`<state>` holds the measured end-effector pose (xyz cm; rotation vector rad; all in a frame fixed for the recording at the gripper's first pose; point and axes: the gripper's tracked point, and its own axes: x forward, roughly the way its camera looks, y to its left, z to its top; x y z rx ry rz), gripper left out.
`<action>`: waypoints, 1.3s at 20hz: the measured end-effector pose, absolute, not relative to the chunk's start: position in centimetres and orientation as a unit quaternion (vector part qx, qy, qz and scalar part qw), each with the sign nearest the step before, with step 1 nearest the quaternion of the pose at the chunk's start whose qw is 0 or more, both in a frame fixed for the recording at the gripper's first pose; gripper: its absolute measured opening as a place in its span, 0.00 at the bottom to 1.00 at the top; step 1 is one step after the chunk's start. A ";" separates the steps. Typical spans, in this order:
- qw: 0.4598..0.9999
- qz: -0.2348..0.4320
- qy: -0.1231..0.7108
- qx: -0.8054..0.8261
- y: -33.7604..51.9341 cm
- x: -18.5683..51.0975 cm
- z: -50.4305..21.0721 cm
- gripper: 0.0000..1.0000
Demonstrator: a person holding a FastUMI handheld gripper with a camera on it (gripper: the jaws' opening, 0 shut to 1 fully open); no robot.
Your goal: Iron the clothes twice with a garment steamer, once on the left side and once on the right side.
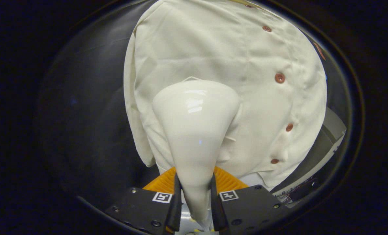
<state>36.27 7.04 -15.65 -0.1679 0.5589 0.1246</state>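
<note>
The garment steamer (195, 130) runs lengthwise straight ahead of the tool (195, 199), its wide head pressed to the shirt (213, 58) hanging just beyond — the button row lies off to the right. The tool's fingers are closed nearly together — both clamped on the steamer's narrow neck.

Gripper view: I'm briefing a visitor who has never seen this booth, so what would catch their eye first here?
The glossy white garment steamer stands out first, its narrow handle clamped between the jaws and its wide head flaring out ahead of them. Just beyond it hangs a cream shirt, the steamer head lying against its front. A row of reddish-brown buttons runs down the shirt beside the steamer.
</note>
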 end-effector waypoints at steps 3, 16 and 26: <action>0.946 0.060 0.303 -0.096 6.1 36.4 -18.9 0.39; 0.918 0.080 0.377 -0.089 6.1 34.0 -25.6 0.39; 0.946 0.126 0.295 -0.054 3.8 29.8 -13.7 0.39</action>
